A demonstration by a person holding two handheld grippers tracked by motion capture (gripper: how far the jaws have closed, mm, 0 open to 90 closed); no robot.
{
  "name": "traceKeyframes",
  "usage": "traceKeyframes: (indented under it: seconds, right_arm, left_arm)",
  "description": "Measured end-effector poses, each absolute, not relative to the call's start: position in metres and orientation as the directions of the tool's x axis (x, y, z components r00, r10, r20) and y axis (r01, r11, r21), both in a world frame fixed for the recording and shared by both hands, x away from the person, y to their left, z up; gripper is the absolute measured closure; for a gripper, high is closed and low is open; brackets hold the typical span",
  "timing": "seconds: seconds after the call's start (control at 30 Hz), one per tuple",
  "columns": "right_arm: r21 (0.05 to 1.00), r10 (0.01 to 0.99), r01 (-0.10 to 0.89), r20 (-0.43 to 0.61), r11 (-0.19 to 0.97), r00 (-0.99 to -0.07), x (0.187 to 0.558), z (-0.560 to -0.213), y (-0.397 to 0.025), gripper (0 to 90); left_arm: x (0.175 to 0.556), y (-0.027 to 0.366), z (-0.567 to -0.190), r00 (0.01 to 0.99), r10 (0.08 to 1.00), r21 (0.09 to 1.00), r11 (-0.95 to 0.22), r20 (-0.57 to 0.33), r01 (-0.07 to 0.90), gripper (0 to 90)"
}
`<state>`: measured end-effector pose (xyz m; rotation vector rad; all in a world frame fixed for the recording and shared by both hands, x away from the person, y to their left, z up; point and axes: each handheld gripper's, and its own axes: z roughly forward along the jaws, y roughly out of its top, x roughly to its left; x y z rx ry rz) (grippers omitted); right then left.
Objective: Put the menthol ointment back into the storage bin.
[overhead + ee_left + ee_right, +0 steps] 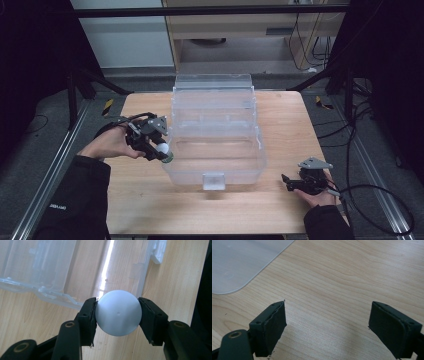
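Note:
A white ball is clamped between the two black jaws of my left gripper. In the high view the left gripper holds that ball just outside the left wall of a clear plastic box, slightly above the table. The box stands open in the table's middle, its lid tipped back. My right gripper rests low over the table's right front, jaws wide apart with bare wood between them. In the right gripper view the gripper faces the box's rounded corner.
The wooden table has bare room in front of the box and at both sides. A latch tab juts from the box's front wall. Cables trail off the right edge. Dark frame legs stand beyond the far corners.

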<state>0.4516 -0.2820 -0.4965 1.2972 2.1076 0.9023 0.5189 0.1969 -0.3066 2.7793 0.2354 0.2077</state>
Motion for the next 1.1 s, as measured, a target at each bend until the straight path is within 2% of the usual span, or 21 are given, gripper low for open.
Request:
traceKeyframes:
  seconds: [1.1]
  right_arm:
    - [0.748, 0.897, 0.568, -0.082, 0.343, -0.434, 0.452, -0.499, -0.281, 14.5]
  left_arm:
    - [0.534, 0.179, -0.370, 0.981, 0.187, 0.329, -0.930, 0.042, 0.164, 50.3]
